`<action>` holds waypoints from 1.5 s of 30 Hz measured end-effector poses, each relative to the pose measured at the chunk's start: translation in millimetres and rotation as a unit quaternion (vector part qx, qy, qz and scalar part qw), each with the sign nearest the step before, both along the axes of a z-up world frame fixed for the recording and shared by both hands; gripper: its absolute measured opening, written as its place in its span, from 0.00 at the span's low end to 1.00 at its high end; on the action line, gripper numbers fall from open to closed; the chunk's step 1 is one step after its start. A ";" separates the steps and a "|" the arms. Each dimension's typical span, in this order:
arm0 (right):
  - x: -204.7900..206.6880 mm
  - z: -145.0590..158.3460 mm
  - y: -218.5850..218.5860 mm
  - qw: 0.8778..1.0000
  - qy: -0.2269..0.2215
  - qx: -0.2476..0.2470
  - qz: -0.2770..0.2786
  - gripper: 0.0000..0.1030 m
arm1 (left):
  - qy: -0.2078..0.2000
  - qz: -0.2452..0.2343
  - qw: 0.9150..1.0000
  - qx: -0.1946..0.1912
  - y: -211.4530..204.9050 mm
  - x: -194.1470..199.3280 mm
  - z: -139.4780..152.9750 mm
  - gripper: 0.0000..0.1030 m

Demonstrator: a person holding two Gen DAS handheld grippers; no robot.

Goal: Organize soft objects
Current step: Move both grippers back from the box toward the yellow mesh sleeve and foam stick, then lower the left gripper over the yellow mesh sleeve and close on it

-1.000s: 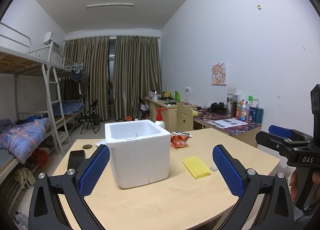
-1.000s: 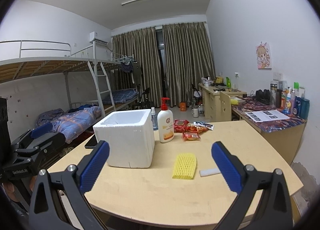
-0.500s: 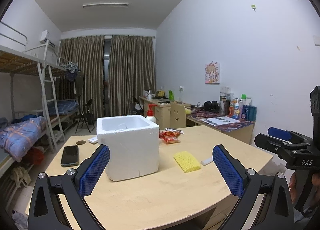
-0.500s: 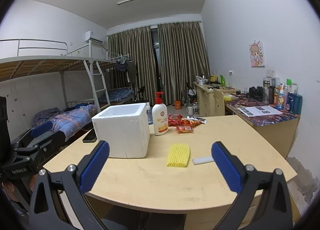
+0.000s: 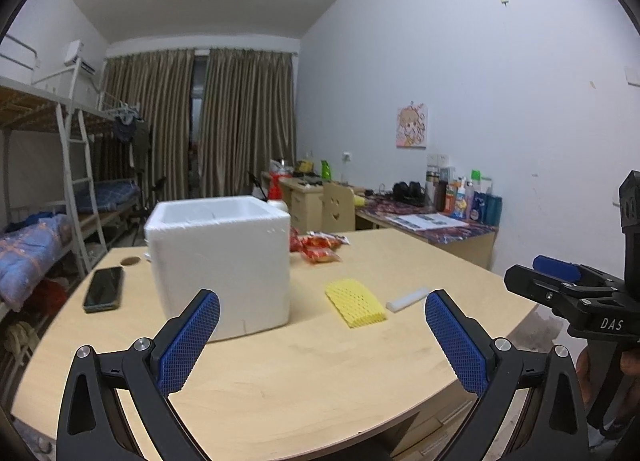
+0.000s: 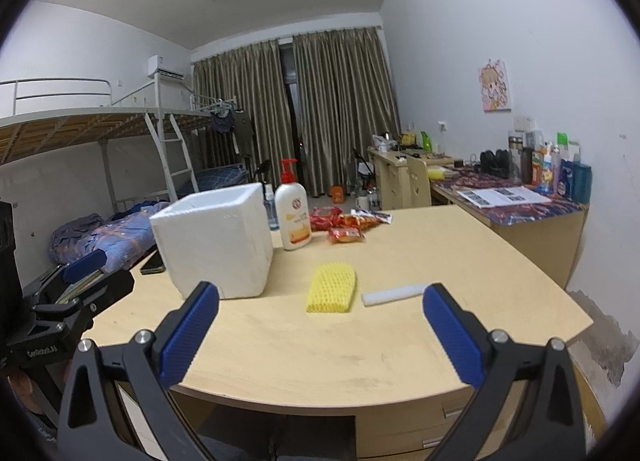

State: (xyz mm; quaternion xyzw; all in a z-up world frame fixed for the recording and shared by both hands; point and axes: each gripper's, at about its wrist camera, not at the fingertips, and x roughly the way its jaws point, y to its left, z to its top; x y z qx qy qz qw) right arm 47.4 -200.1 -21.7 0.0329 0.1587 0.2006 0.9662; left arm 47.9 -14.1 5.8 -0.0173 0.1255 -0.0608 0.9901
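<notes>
A yellow foam net sleeve (image 5: 356,302) (image 6: 331,293) lies flat on the wooden table (image 5: 304,373). A short white foam strip (image 5: 408,299) (image 6: 394,294) lies just right of it. A white styrofoam box (image 5: 220,261) (image 6: 216,241), open at the top, stands left of the sleeve. My left gripper (image 5: 322,345) is open and empty above the table's near edge. My right gripper (image 6: 320,339) is open and empty, also short of the sleeve. Each gripper shows at the edge of the other's view.
A black phone (image 5: 103,288) lies left of the box. A lotion pump bottle (image 6: 293,213) and red snack packets (image 6: 346,223) sit behind the box. A cluttered desk (image 6: 516,197) stands along the right wall and bunk beds (image 6: 100,165) at the left.
Both grippers have pulled back and dipped a little, so the table objects sit farther off. Both grippers stay open and empty. Nothing on the table moved.
</notes>
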 end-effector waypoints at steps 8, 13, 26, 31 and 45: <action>22.8 -14.7 -4.7 0.999 0.028 -0.008 -0.016 1.00 | 0.031 -0.013 0.999 -0.012 -6.9 38.3 -13.9 1.00; 32.0 -20.8 -6.2 0.999 0.040 -0.011 -0.021 1.00 | 0.044 -0.018 0.999 -0.008 -12.9 58.8 -19.3 1.00; 62.9 -34.4 -15.0 0.997 0.073 -0.011 -0.033 1.00 | 0.071 -0.038 0.997 0.002 -30.7 104.9 -31.6 1.00; 76.8 -37.9 -17.7 0.996 0.083 -0.011 -0.035 1.00 | 0.079 -0.041 0.996 0.005 -34.9 121.9 -35.4 1.00; 114.4 -51.6 -25.4 0.993 0.111 -0.009 -0.042 1.00 | 0.118 -0.056 0.991 0.002 -45.5 174.0 -53.5 1.00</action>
